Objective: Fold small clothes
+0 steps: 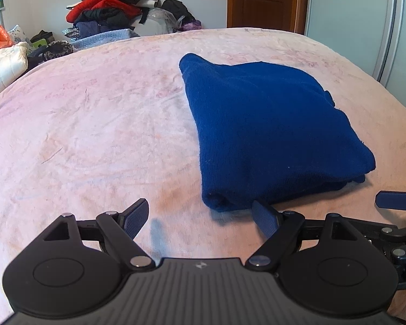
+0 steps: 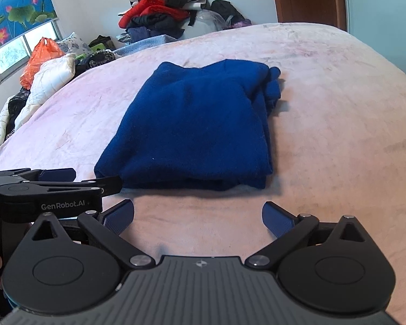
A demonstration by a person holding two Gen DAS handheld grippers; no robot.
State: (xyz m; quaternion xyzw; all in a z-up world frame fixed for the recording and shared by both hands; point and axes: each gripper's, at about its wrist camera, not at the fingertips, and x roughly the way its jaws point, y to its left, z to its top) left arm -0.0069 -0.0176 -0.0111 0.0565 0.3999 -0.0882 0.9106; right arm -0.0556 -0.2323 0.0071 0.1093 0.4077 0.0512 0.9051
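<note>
A dark blue knit garment (image 1: pixel 270 130) lies folded into a thick rectangle on the pink bedspread (image 1: pixel 94 135); it also shows in the right wrist view (image 2: pixel 197 130). My left gripper (image 1: pixel 203 219) is open and empty, just in front of the garment's near left corner, its right finger close to the fold's edge. My right gripper (image 2: pixel 199 218) is open and empty, a short way in front of the garment's near edge. Each gripper shows in the other's view: the right one at the right edge (image 1: pixel 395 200), the left one at the left edge (image 2: pixel 67 181).
A pile of red, black and grey clothes (image 1: pixel 113 8) is heaped beyond the bed's far left. An orange bag (image 2: pixel 40 59) and white quilted bedding (image 2: pixel 48 81) lie at the left. A wooden door (image 1: pixel 262 0) and a wardrobe panel (image 1: pixel 365 13) stand at the back right.
</note>
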